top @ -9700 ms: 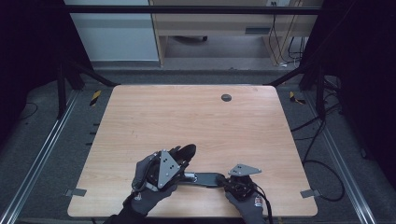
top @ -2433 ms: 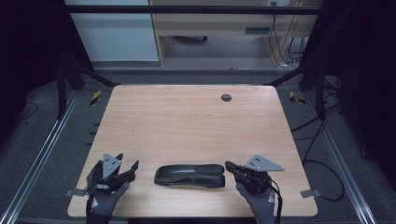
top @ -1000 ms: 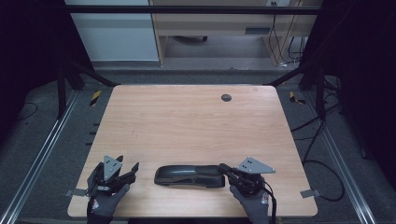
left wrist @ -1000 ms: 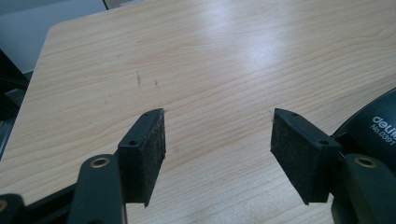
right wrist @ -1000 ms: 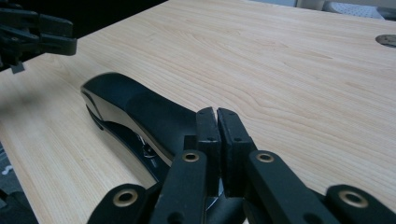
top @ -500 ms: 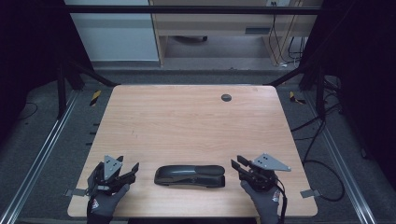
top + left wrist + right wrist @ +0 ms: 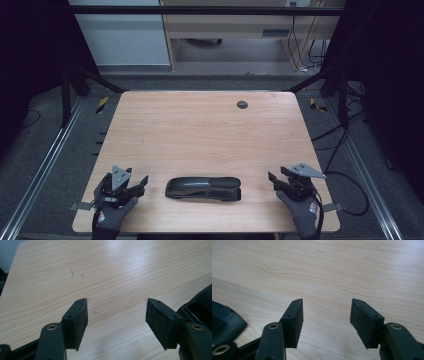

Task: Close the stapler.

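Note:
A long black case-like object [image 7: 203, 188] lies flat near the front edge of the wooden table [image 7: 200, 130]. My left gripper [image 7: 140, 184] rests to its left, open, with bare wood between its pads [image 7: 116, 312]; the object's end [image 7: 198, 306] shows beside the right jaw. To the object's right and clear of it, my right gripper [image 7: 278, 176] is open. Its jaws have just been opening and nothing is between them [image 7: 326, 312]. The object's other end [image 7: 224, 322] is blurred at the left edge of the right gripper view.
A dark round grommet [image 7: 242, 104] sits near the table's far edge. Metal rails [image 7: 47, 160] run along both sides of the table, and cables [image 7: 345, 145] lie on the floor at the right. A desk [image 7: 225, 30] stands beyond the table.
My right gripper has drawn away to the right from the black object's end and its jaws have spread wide. The left gripper and the object have stayed put.

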Demonstrator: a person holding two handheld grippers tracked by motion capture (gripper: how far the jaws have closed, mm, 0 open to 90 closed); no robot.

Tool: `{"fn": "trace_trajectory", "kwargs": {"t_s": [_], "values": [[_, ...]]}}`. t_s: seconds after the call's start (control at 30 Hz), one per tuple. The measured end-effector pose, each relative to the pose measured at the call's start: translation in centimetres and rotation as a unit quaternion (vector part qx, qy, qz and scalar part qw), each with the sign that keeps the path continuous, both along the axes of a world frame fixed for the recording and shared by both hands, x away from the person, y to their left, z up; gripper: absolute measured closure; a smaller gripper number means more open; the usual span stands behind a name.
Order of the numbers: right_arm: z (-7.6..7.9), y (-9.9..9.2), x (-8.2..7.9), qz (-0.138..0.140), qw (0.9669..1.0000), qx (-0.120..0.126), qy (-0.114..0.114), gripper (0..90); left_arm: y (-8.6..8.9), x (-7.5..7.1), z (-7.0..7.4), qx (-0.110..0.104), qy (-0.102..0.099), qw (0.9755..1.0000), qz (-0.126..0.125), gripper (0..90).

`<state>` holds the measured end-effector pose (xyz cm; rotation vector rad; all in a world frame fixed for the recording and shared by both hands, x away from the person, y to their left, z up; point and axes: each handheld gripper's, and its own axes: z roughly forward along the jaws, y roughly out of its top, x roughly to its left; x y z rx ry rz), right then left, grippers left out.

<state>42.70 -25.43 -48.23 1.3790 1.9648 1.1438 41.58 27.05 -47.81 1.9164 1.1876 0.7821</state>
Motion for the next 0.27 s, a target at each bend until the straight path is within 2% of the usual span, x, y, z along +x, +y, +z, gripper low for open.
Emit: {"fn": "trace_trajectory", "kwargs": {"t_s": [0.17,0.2,0.27], "values": [[-0.6,-1.9,0.2,-0.026,0.9996,-0.012,0.005,41.6,0.4,0.3,-0.4,0.004,0.008,1.0000,0.002,33.7],[-0.7,-2.3,0.1,-0.029,0.9995,-0.006,0.010,40.7,0.4,0.3,-0.4,0.004,0.008,1.0000,0.003,33.7],[-0.9,-2.9,0.1,-0.036,0.9992,-0.011,0.013,40.4,0.6,0.4,-0.4,0.008,0.011,0.9999,0.003,34.2]]}}
